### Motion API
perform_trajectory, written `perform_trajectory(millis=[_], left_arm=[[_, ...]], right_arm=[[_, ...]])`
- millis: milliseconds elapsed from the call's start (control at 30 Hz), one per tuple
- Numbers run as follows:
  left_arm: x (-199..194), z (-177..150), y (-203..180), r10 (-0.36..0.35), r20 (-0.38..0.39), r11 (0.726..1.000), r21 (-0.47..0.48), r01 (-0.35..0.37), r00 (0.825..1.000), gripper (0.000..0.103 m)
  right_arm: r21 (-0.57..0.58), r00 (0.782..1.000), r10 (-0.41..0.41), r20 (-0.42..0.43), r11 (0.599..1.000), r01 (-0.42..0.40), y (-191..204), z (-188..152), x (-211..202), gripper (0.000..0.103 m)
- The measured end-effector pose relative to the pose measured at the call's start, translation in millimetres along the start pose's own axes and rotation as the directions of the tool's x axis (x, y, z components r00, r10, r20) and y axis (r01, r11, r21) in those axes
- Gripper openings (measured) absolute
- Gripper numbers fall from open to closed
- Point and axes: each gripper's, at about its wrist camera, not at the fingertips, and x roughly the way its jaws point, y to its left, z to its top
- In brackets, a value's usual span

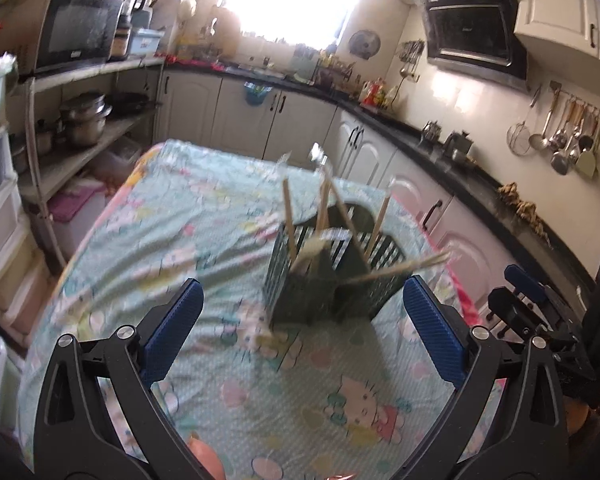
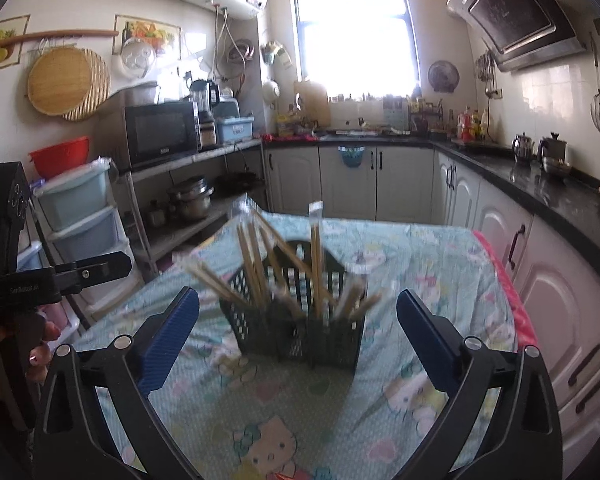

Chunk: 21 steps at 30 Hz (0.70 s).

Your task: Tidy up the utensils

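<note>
Your left gripper (image 1: 302, 320) hangs above the near part of the table with its blue pads (image 1: 172, 332) spread wide and nothing between them. Ahead of it, the dark slotted basket (image 1: 300, 292) stands on the cartoon-print tablecloth (image 1: 204, 220), roughly at the middle of the table. Wrapped chopsticks (image 1: 288, 216) rise from it at mixed angles, and one pair (image 1: 400, 270) leans far out over the basket's right rim. Only this left view shows the second tool: the right gripper's black body (image 1: 540, 320) sits at the frame's right edge, beside the table.

Your right gripper (image 2: 298, 332) is likewise spread, empty, and pointed at the same basket (image 2: 296, 332) from the front. Here the chopsticks (image 2: 256, 268) fan out more clearly, most tilting left, one pair (image 2: 316, 256) close to upright. This view alone catches your left hand (image 2: 32, 344) on the other tool's handle at the left edge, plus the microwave (image 2: 162, 132) on the shelf behind. Both views are motion-blurred around the basket.
</note>
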Motion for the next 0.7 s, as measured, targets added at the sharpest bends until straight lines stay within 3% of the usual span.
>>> perform_trajectory(millis=[133,367,700], left_arm=[[8,-21,2,0.016,-0.041,1.000,0.002,-0.016,0.999,0.092],[14,-49,-2,0.044,-0.042,0.998,0.040,-0.043,0.998,0.092],[9,-74,-11,0.065,0.029,0.992,0.102,-0.068,0.997,0.092]], right_arm=[[0.009,0.999,0.003,-0.050,1.000,-0.002,4,-22,3,0.096],[0.007,0.996,-0.021,-0.088,1.000,0.022,5,-55,7,0.096],[0.007,0.998,-0.050,-0.039,0.999,0.050,-1,-82,6,0.096]])
